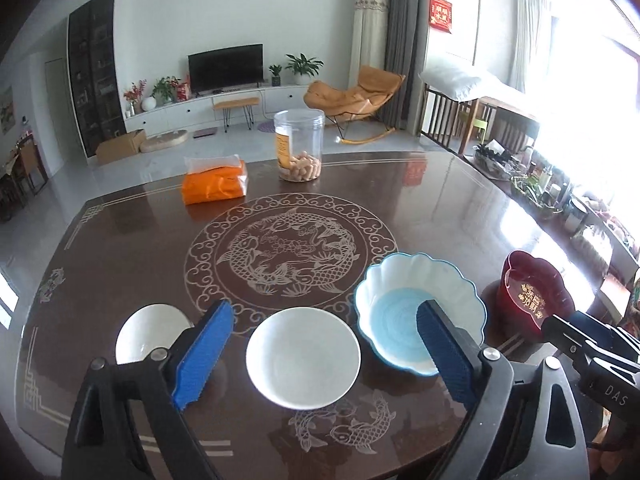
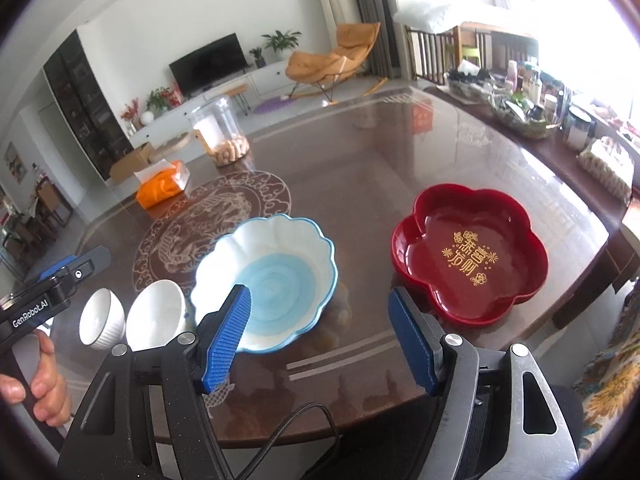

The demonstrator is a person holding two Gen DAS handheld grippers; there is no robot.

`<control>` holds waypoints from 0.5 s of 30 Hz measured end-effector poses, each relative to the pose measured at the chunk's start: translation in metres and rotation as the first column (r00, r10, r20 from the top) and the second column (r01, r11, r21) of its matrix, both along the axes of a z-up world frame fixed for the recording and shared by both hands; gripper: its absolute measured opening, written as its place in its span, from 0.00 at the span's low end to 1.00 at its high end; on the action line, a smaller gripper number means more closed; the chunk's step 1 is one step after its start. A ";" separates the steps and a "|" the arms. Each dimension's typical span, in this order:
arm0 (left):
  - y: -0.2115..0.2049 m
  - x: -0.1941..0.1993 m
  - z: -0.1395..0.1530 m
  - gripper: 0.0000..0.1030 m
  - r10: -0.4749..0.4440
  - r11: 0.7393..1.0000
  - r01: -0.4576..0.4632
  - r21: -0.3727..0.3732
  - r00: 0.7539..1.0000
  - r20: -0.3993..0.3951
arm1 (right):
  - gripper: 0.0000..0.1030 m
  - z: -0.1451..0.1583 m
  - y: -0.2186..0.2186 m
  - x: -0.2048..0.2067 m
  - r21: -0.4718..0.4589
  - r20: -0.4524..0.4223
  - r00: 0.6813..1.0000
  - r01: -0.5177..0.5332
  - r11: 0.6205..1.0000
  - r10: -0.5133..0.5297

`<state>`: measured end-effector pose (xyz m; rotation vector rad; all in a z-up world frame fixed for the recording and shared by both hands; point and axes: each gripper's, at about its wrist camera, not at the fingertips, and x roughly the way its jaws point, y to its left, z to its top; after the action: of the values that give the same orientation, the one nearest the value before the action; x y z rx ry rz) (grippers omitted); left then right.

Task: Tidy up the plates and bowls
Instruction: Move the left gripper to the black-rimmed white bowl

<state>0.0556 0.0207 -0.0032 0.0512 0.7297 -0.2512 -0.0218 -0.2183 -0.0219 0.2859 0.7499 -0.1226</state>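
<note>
Two white bowls stand near the table's front edge: one (image 1: 303, 351) between my left fingers' line of sight, one (image 1: 150, 332) further left. A scalloped blue-and-white bowl (image 1: 416, 308) stands to their right, then a red flower-shaped plate (image 1: 530, 292). My left gripper (image 1: 320, 354) is open and empty, hovering above the middle white bowl. My right gripper (image 2: 320, 336) is open and empty, above the table edge between the blue bowl (image 2: 268, 280) and the red plate (image 2: 468, 256). Both white bowls (image 2: 158, 314) (image 2: 102, 318) show at its left.
A clear jar of snacks (image 1: 298, 146) and an orange tissue pack (image 1: 214, 182) stand at the far side of the dark table (image 1: 420, 208). A cluttered sideboard (image 2: 532, 108) runs along the right. The left gripper's body (image 2: 60, 280) shows in the right wrist view.
</note>
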 end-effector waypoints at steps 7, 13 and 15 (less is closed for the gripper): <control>0.021 -0.034 -0.008 0.92 0.032 0.995 -0.030 0.096 0.999 -0.018 | 0.72 0.024 0.070 -0.010 -0.133 0.073 0.985 -0.146 0.980 0.157; 0.084 -0.041 -0.027 0.92 0.170 0.983 -0.164 0.079 0.983 -0.072 | 0.72 0.004 0.106 -0.013 -0.166 0.019 0.965 -0.256 0.952 0.263; 0.105 -0.037 -0.038 0.92 0.225 0.972 -0.218 0.086 0.969 -0.097 | 0.72 -0.004 0.117 -0.013 -0.174 -0.006 0.956 -0.290 0.941 0.293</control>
<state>0.0185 0.1257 -0.0411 0.0275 0.8433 -0.0124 -0.0351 -0.1010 -0.0259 0.0078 0.7490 0.0959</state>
